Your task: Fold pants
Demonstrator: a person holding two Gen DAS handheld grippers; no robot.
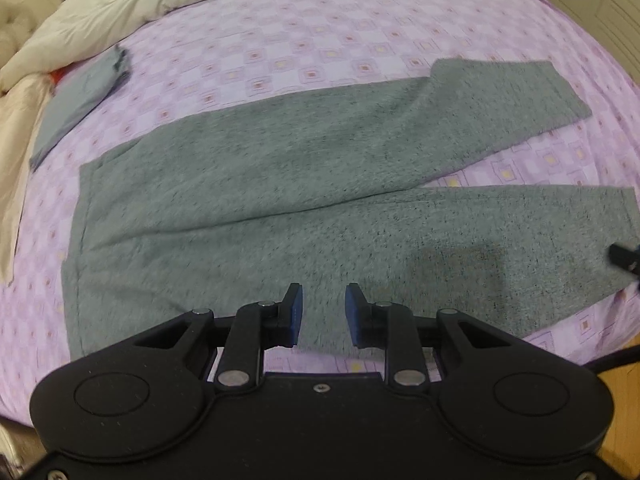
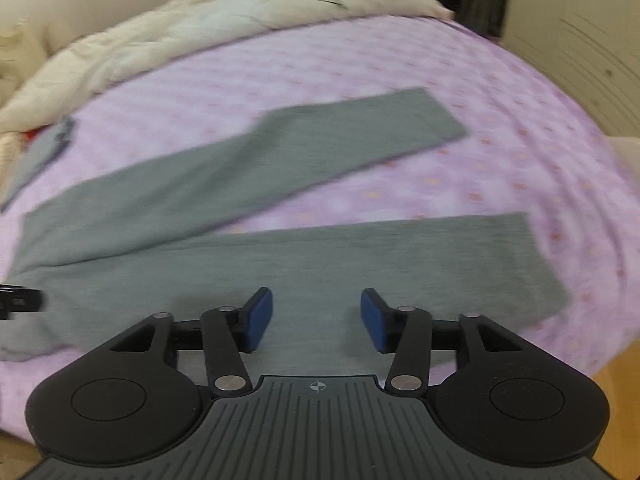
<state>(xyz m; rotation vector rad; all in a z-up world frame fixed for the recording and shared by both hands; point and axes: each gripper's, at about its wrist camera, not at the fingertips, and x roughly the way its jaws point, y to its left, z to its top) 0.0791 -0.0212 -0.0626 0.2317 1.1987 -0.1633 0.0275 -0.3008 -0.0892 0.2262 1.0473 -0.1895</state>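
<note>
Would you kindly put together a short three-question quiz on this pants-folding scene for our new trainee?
1. True or false: the gray pants already lie folded in half on the purple bedsheet.
2. What is between the pads of the left gripper?
A) a pant leg, B) nothing, C) the cream comforter.
3. Fill in: the right gripper hovers over the ____ of the two pant legs.

Key:
1. False. The pants are spread flat with both legs apart in a V.
2. B. The jaws stand open above the fabric.
3. Nearer; its jaws are open too, gripping nothing.
</note>
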